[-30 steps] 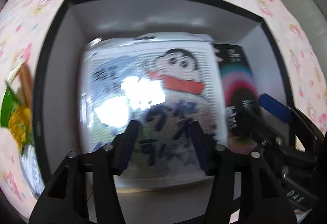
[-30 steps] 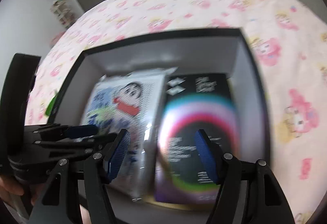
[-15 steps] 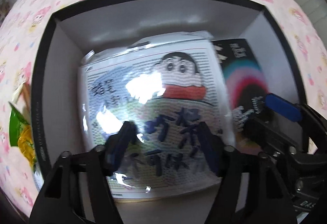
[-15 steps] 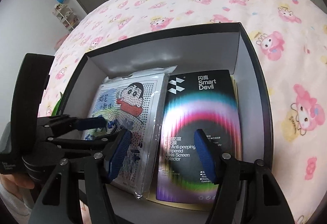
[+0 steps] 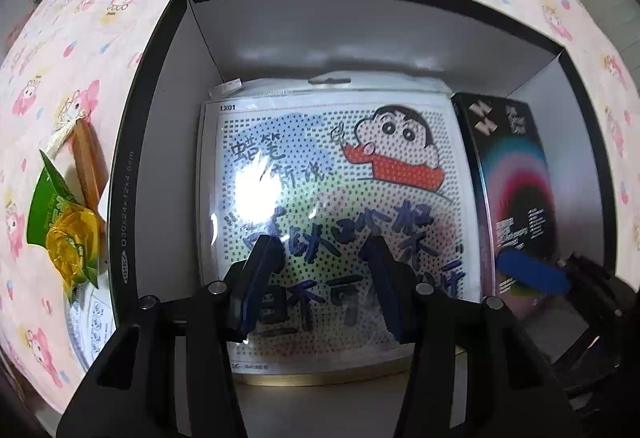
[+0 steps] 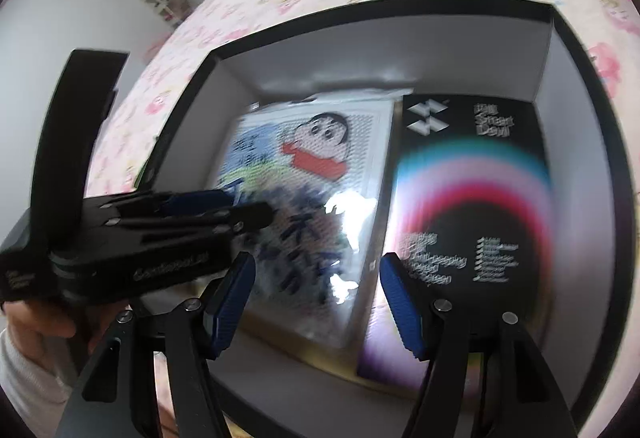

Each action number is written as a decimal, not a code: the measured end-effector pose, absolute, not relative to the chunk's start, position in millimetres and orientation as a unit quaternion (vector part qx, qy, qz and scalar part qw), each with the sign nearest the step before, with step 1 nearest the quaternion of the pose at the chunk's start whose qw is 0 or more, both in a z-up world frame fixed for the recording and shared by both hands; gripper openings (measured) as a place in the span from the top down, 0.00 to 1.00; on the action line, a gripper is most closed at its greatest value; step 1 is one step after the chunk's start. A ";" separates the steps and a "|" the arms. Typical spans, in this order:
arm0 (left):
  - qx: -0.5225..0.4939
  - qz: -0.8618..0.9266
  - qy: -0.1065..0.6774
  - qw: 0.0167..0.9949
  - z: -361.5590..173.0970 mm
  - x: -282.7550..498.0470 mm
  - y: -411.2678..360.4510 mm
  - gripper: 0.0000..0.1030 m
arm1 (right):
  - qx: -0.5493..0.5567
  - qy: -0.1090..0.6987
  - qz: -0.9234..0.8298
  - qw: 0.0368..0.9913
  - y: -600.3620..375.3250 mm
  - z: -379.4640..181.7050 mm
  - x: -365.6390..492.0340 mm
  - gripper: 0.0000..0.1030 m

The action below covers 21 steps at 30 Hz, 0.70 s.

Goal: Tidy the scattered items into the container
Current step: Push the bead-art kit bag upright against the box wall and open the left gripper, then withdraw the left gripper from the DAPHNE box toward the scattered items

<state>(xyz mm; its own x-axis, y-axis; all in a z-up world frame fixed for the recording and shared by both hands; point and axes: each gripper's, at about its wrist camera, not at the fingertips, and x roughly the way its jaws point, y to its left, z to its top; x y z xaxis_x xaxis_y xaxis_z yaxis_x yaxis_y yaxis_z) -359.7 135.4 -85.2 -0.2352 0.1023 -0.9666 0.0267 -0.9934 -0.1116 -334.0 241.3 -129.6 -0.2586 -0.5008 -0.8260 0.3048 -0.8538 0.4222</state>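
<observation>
Left wrist view: the left gripper [image 5: 320, 278], empty, has just been closing over the cartoon pack [image 5: 336, 174] in the box [image 5: 160, 86]. Snack packets [image 5: 66, 226] wait on the bed at 9 o'clock.

Right wrist view: the right gripper [image 6: 316, 302] hangs loose and empty above the black carton [image 6: 472, 198], at 3 o'clock of the pack.

One black box [image 5: 160, 86] holding two flat packs: one cartoon craft kit [image 5: 340, 198], one screen-protector pack [image 5: 512, 178]. One green snack packet [image 5: 60, 222] and one wooden comb [image 5: 90, 162] on the bed.

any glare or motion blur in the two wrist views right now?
Left wrist: sharp overall, with a white glare patch on the plastic-wrapped cartoon pack and strong fisheye bending of the black box rim. Right wrist: motion-smeared; the screen protector box lettering is streaked, and there are smaller glare spots on the pack.
</observation>
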 end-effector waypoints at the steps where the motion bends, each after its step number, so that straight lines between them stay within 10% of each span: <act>1: -0.616 0.785 -0.056 0.030 -84.8 -359.7 134.2 0.50 | 0.550 -0.089 -0.794 0.246 243.2 -128.4 -334.1 0.40; 7: -0.630 0.770 -0.053 0.089 -88.2 -360.2 148.9 0.37 | 0.528 -0.076 -0.827 0.178 260.3 -119.9 -338.0 0.40; 21: -0.628 0.777 -0.013 0.040 -80.7 -350.9 156.1 0.47 | 0.545 -0.109 -0.807 0.198 264.1 -127.0 -341.8 0.40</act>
<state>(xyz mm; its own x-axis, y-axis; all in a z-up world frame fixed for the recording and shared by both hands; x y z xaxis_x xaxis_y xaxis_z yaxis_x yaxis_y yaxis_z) -350.9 156.1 -80.7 -0.2087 0.0776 -0.9749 -0.0455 -0.9965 -0.0696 -341.8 264.1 -127.0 -0.3273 -0.4377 -0.8375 0.2010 -0.8982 0.3908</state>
